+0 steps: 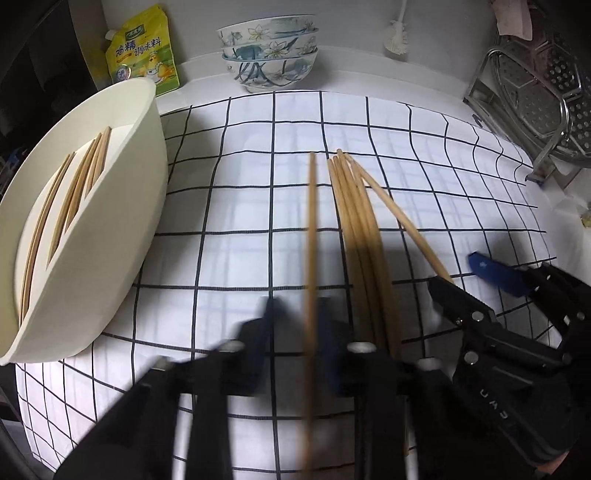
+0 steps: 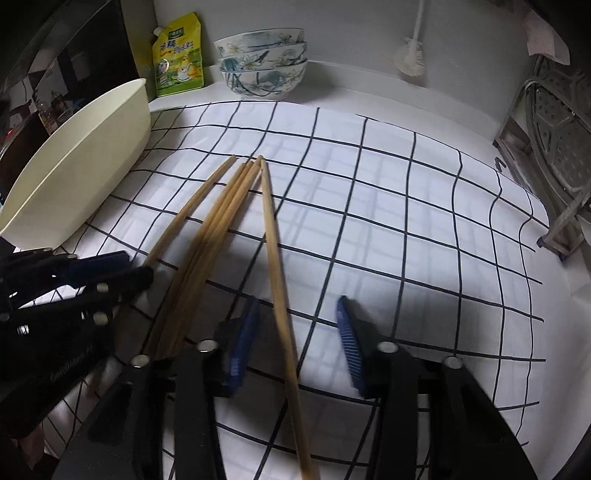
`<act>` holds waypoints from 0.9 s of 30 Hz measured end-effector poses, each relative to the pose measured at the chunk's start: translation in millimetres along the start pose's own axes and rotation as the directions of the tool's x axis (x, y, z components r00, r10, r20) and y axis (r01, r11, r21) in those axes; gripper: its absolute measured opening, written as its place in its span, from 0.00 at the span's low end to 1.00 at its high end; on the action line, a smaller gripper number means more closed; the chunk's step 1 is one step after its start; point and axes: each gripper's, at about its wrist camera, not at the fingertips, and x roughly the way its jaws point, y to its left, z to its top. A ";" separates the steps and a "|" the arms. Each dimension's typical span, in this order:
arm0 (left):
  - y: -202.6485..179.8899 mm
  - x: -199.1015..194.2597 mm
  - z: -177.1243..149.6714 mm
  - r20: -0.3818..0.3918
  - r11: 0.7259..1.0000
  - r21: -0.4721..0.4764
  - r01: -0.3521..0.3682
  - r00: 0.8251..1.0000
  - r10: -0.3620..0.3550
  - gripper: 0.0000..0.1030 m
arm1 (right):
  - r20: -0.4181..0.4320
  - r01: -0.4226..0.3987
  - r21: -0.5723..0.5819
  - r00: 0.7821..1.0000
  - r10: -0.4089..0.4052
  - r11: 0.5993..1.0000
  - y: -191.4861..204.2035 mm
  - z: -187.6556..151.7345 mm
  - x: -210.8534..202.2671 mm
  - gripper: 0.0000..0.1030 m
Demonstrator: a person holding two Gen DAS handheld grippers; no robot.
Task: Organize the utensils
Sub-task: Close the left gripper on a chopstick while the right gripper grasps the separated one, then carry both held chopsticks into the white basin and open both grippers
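A white cloth with a dark grid (image 1: pixel 258 206) is spread over the tabletop, and everything else is placed here in relation to it. Near its middle a bundle of wooden chopsticks (image 1: pixel 354 236) is laid lengthwise, fanned slightly at the far tips. A single chopstick (image 1: pixel 312 236) is set just to the left of the bundle and is clamped between the blue pads of the left tongs (image 1: pixel 312 325), which are pressed together on it at the cloth's near edge. In the right wrist view another chopstick (image 2: pixel 275 251) is seen lying on the cloth between the blue pads of the right tongs (image 2: pixel 295 332); these are held apart, with a clear gap on the right side, and contact on the left side cannot be judged. On the cloth's left edge a cream oval holder (image 1: pixel 122 206) is rested, tilted toward the camera, and several chopsticks (image 1: pixel 74 192) are seen through the slots in its lid. Behind the cloth's far edge three stacked floral bowls (image 1: pixel 271 51) are stood on the tabletop, with a yellow seasoning pouch (image 1: pixel 142 51) to their left and a white brush (image 1: pixel 397 33) hung against the wall to their right. Past the cloth's right edge a metal rack with a perforated steel plate (image 1: pixel 535 88) is stood.
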 end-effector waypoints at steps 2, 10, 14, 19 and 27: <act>0.7 0.2 1.1 -0.005 1.000 0.003 0.006 1.000 -0.006 0.07 | -0.004 -0.007 0.001 1.000 0.007 1.000 0.7 0.4 -0.8 0.07; 8.4 -15.4 4.4 -0.008 0.999 0.004 0.045 0.999 -0.045 0.07 | -0.004 -0.067 0.124 0.998 0.068 0.990 -14.2 0.6 -14.7 0.06; 12.2 -38.2 10.1 0.023 0.998 0.018 0.065 0.998 -0.065 0.07 | 0.018 -0.076 0.151 0.997 0.074 0.986 -13.1 7.1 -33.0 0.06; 20.0 -74.1 24.7 0.080 0.994 0.044 0.102 0.991 -0.105 0.07 | 0.062 -0.092 0.155 0.995 0.083 0.984 -4.9 24.3 -62.6 0.06; 58.1 -120.4 51.5 0.184 0.993 0.037 0.111 0.976 -0.116 0.07 | 0.144 -0.119 0.082 0.984 0.106 0.989 32.3 70.7 -96.6 0.06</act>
